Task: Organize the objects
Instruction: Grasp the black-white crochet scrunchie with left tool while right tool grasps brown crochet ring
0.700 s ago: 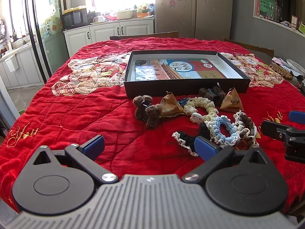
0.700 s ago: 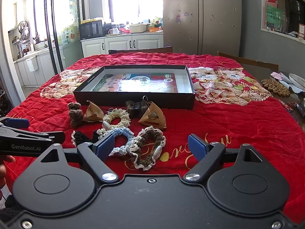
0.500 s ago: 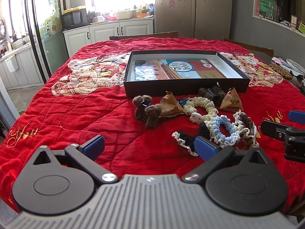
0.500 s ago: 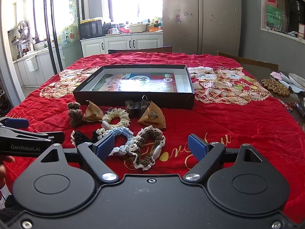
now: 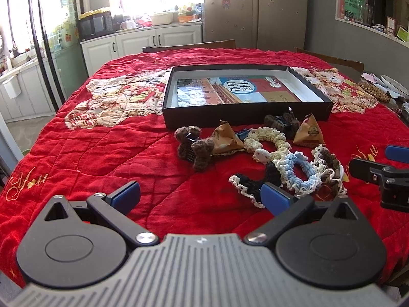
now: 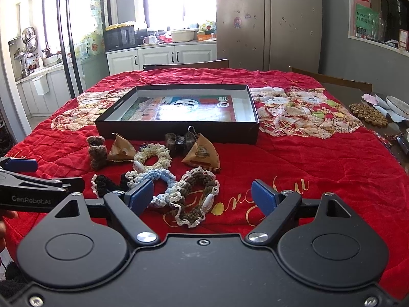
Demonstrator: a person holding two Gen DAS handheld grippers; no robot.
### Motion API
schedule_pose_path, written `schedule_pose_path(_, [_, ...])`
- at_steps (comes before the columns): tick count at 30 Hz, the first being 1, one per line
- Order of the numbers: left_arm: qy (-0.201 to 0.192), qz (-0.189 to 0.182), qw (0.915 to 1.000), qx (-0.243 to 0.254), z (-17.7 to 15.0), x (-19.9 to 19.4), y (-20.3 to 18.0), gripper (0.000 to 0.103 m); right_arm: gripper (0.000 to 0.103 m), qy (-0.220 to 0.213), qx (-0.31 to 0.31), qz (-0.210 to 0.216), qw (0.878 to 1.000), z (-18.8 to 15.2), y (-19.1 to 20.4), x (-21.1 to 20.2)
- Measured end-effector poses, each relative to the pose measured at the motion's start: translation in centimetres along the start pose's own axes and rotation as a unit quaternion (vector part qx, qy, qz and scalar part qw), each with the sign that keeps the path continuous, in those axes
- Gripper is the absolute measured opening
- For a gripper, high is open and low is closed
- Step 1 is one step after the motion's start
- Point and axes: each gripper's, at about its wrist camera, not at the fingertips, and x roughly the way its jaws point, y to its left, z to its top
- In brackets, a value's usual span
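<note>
1. Left tongs (image 5: 200, 197): jaws spread wide, nothing between the pads; they hang over bare red cloth (image 5: 102, 153) on the surface.
2. Right tongs (image 6: 203, 195): jaws well apart, holding nothing; the brown scrunchie (image 6: 196, 194) lies on the cloth between and just beyond the pads, not touched.
3. Black box (image 5: 245, 117): open, straight ahead of both tongs, past the loose items; a printed sheet (image 5: 237, 89) lies flat inside.
4. Items sit in a cluster between the tongs and the box. From the left tongs: brown claw clip (image 5: 194, 147) ahead, black scrunchie (image 5: 253, 181) just by the right pad, blue scrunchie (image 5: 301, 174) and cream scrunchie (image 5: 265, 140) beyond it.
5. Two paper pouches: one (image 5: 225, 140) beside the brown clip, the other (image 5: 309, 133) nearer the box's right end, next to a second fuzzy clip (image 5: 281, 122).
6. From the right tongs, the blue scrunchie touches the brown one and lies just ahead of the left pad.
7. Each view catches the other tongs at its edge.
</note>
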Motion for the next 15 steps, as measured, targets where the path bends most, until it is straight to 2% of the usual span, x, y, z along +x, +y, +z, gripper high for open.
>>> schedule_pose_path(5, [-0.005, -0.023, 0.9990, 0.036, -0.1, 0.6, -0.2, 0.103, 0.073, 0.006, 0.008, -0.010, 1.000, 0.2, -0.8, 0.9])
schedule_pose_path(10, [-0.017, -0.062, 0.9945, 0.083, -0.4, 1.2, -0.8, 0.103, 0.066, 0.011, 0.007, -0.023, 1.000, 0.0, -1.4, 2.0])
schedule_pose_path(12, [-0.022, -0.077, 0.9931, 0.087, -0.5, 1.7, -0.9, 0.103, 0.058, 0.015, 0.005, -0.025, 1.000, 0.0, -1.6, 2.7])
schedule_pose_path(15, [-0.015, -0.098, 0.9926, 0.070, -0.5, 2.5, -0.6, 0.097, 0.051, 0.021, 0.005, -0.020, 1.000, -0.1, -1.9, 3.5])
